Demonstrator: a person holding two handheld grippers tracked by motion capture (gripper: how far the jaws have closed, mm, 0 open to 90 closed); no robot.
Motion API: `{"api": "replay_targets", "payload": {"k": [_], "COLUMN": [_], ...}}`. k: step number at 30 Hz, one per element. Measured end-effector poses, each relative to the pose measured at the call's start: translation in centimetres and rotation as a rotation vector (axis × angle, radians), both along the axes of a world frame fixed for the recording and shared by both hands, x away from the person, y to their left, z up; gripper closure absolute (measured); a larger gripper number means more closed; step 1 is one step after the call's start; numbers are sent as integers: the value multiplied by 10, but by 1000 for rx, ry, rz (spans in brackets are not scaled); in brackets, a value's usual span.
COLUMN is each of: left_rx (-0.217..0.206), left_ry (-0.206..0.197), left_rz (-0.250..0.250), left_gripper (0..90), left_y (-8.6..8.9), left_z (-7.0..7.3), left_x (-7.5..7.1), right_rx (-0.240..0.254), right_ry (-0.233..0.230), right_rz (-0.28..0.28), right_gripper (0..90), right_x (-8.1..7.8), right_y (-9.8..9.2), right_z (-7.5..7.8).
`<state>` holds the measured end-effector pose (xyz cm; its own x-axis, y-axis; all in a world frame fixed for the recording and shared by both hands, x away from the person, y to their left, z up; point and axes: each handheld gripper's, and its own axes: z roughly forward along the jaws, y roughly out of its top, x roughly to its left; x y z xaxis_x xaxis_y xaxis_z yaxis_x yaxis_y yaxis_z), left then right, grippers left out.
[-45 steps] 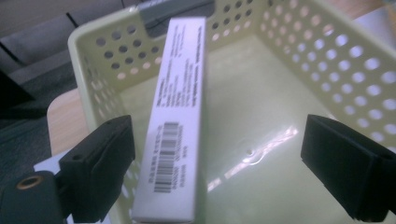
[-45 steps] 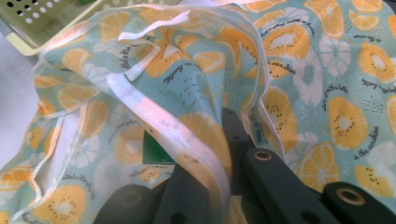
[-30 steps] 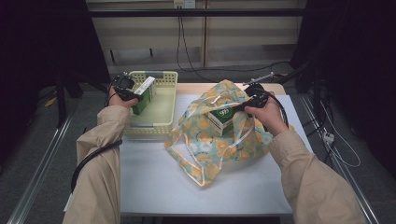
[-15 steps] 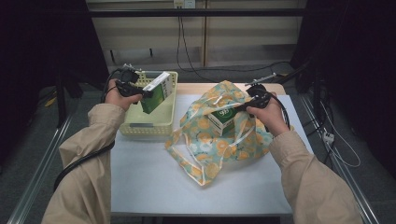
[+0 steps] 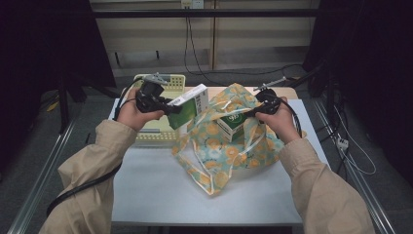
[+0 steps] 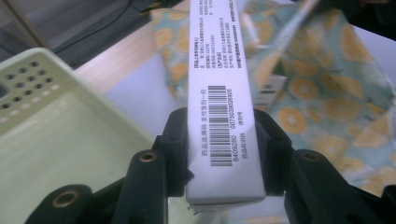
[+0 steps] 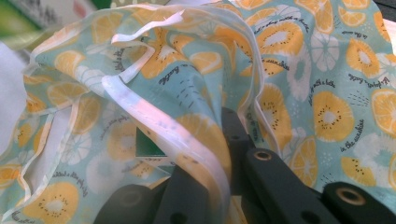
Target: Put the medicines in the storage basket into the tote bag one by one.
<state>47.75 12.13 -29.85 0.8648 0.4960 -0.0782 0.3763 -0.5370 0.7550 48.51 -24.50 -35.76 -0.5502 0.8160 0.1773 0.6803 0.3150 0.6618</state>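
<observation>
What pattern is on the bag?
Orange citrus slices on light teal, white trim; the bag shows best in the right gripper view.

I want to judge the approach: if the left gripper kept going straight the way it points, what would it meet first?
Probably the fruit-print bag: the left gripper, shut on the white-and-green box, points toward its held-open mouth, though depth is unclear.

A pale yellow perforated basket point(image 5: 158, 136) is being seen resting on the white table point(image 5: 160, 195). Black cables point(image 5: 187, 44) are being seen hanging behind it, before a beige wall point(image 5: 253, 41).
</observation>
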Motion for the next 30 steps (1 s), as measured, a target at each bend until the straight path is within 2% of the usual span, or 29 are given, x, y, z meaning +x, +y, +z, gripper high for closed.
{"api": "replay_targets", "payload": {"k": [3, 7, 11, 21, 24, 27, 30], "left_rx": [24, 37, 23, 19, 4, 1, -16], "left_ry": [-6, -20, -24, -40, -29, -35, -17], "left_rz": [-46, -92, -111, -121, -128, -142, -160], "left_gripper": [628, 628, 628, 627, 627, 627, 627], "left_y": [-10, -22, -24, -15, -13, -13, -16], "left_z": [-7, -10, -7, 8, 12, 15, 13], "left_x": [-11, -26, -36, -43, -44, -47, -50], "right_rx": [-4, -3, -4, -17, -20, -20, -28], "right_ry": [-1, -11, -12, 3, 10, 9, 17], "right_rz": [-4, -10, -12, -3, 1, -4, -12], "right_gripper": [900, 900, 900, 900, 900, 900, 900], "right_x": [-1, -2, -2, 2, 3, 4, 4], "right_y": [-2, -2, -2, 7, 9, 9, 9], "right_z": [1, 4, 4, -4, -6, -6, -7]}}
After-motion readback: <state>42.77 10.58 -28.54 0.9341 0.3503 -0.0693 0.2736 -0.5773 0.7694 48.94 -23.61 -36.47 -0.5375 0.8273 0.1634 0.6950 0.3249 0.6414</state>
